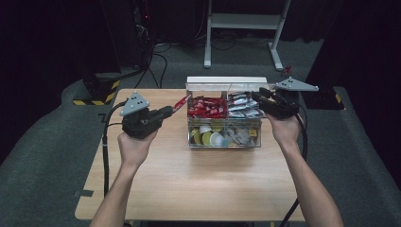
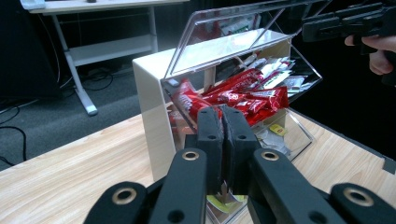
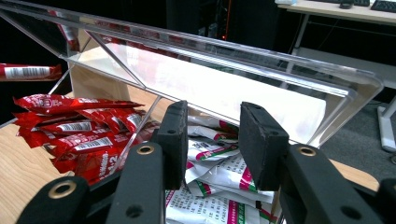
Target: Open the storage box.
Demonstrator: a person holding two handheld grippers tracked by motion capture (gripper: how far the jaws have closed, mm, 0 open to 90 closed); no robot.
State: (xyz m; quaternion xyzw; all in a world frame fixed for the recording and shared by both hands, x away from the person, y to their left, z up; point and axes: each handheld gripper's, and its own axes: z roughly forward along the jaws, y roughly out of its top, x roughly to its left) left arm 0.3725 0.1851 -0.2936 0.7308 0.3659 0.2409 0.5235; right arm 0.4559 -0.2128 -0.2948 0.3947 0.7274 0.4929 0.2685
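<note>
Red sachet (image 1: 181, 102) pinched by left gripper (image 1: 174, 109); right gripper (image 3: 212, 140) spread beneath raised lid (image 3: 233, 88).

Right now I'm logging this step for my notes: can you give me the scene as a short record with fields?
left gripper: shut on a red sachet, held beside the box
right gripper: open, at the raised clear lid
organiser box: on the wooden table
upper left bin: red sachets
upper right bin: white sachets
lower front bin: small round pods

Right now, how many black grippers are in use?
2: the left gripper, left of the clear box, pinching a red packet; the right gripper, open at the box's right rear.
</note>
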